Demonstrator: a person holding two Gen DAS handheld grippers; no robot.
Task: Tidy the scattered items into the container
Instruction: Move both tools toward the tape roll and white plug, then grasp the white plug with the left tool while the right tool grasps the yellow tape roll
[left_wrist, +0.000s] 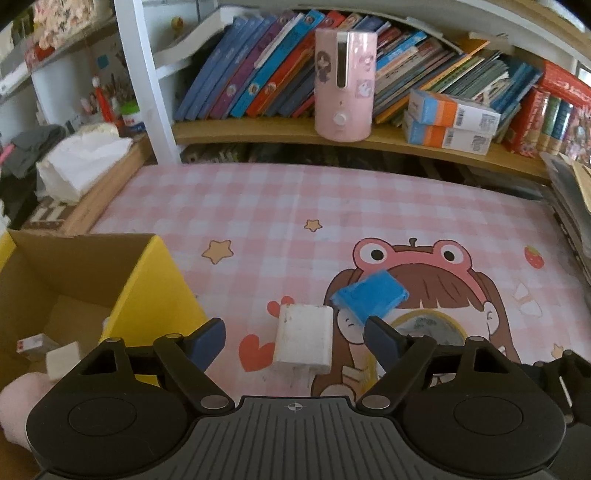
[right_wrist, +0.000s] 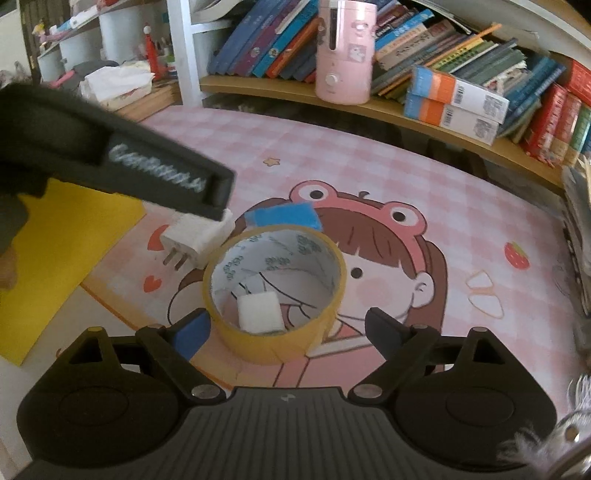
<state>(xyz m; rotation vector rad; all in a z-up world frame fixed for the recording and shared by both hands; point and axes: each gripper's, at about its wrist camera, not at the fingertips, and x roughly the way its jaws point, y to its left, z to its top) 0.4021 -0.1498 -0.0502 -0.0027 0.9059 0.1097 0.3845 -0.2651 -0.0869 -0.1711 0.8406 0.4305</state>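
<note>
place: child's study desk at home | evidence: pink cartoon desk mat; shelf of children's books; pink humidifier

The right gripper stands wide, unclosed, astride a yellow tape roll ringing a small white cube on the pink surface, a white plug and blue block farther left.

Ahead of the claw, a desk wears a pink checked mat printed with a cartoon girl in a frog hat. Beyond it a wooden shelf holds leaning books, a pink cylinder appliance and two stacked boxes. Daylight is soft.
</note>
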